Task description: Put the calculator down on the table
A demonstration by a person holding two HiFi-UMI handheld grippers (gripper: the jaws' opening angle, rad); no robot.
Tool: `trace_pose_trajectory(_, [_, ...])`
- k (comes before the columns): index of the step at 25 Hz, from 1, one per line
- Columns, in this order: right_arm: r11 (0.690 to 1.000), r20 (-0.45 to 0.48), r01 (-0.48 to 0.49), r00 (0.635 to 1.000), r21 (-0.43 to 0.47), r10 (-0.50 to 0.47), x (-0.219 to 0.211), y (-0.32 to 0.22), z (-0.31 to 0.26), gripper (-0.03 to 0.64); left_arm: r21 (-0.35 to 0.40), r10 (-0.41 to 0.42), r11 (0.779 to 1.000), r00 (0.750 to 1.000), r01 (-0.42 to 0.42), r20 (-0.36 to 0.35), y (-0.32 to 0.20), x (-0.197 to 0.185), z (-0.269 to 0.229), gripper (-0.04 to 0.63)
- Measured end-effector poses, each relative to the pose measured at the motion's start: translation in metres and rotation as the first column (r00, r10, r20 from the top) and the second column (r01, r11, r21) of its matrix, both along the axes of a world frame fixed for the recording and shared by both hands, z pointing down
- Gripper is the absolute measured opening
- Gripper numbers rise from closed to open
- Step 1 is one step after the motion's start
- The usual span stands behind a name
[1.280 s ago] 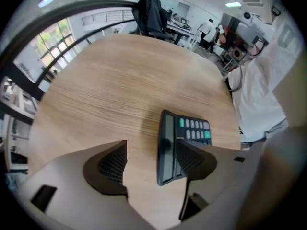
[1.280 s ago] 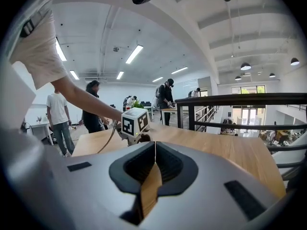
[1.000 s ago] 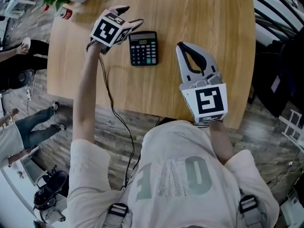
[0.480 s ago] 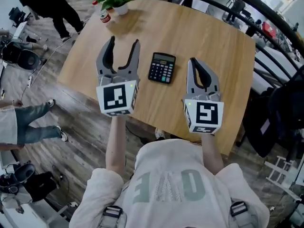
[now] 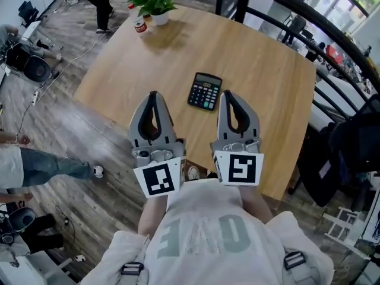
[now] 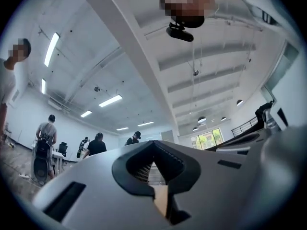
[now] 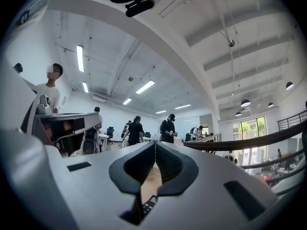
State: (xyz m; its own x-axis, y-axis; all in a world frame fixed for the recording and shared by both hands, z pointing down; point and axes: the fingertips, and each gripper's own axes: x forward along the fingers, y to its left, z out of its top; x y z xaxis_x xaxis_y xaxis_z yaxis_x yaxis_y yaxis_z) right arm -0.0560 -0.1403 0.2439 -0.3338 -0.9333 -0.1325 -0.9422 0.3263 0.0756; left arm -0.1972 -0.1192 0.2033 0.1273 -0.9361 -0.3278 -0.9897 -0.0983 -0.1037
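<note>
- left gripper (image 5: 154, 96): jaws have just closed, tips together, nothing between them; hangs clear at the near table edge.
- calculator (image 5: 205, 91): flat on table (image 5: 267, 64), untouched, so placement looks done.
- right gripper (image 5: 228, 95): jaws together, empty, idle alongside.

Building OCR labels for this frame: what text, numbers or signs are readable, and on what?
No text reads clearly.
Black rectangular calculator: key legends and display too small to read.
Red-and-white can beside the green potted plant: label too small.
Pale shirt: large grey letters, upside down and creased, unreadable.
Left gripper and right gripper cubes: square black-and-white code markers, no words.
</note>
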Motion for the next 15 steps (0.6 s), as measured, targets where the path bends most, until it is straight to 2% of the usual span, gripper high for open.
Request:
trace_pose_trajectory(4, [1.000, -0.019, 0.002, 1.000, -0.007, -0.002, -0.006, 0.005, 0.001, 0.020, 0.023, 0.020, 1.000, 0.999, -0.019, -0.048, 0.005, -0.004, -0.004, 0.009])
trace_pose_trajectory(8, [1.000, -0.010, -0.003, 1.000, -0.006, 0.002, -0.006, 0.007, 0.002, 0.020, 0.025, 0.012, 1.000, 0.999, -0.011, -0.037, 0.011, -0.004, -0.002, 0.009])
trace_pose_trajectory(15, [1.000, -0.019, 0.001, 1.000, -0.021, -0.001, -0.004, 0.008, 0.003, 0.020, 0.090, 0.023, 0.996, 1.000, -0.021, -0.016, 0.021, 0.003, -0.013, 0.011])
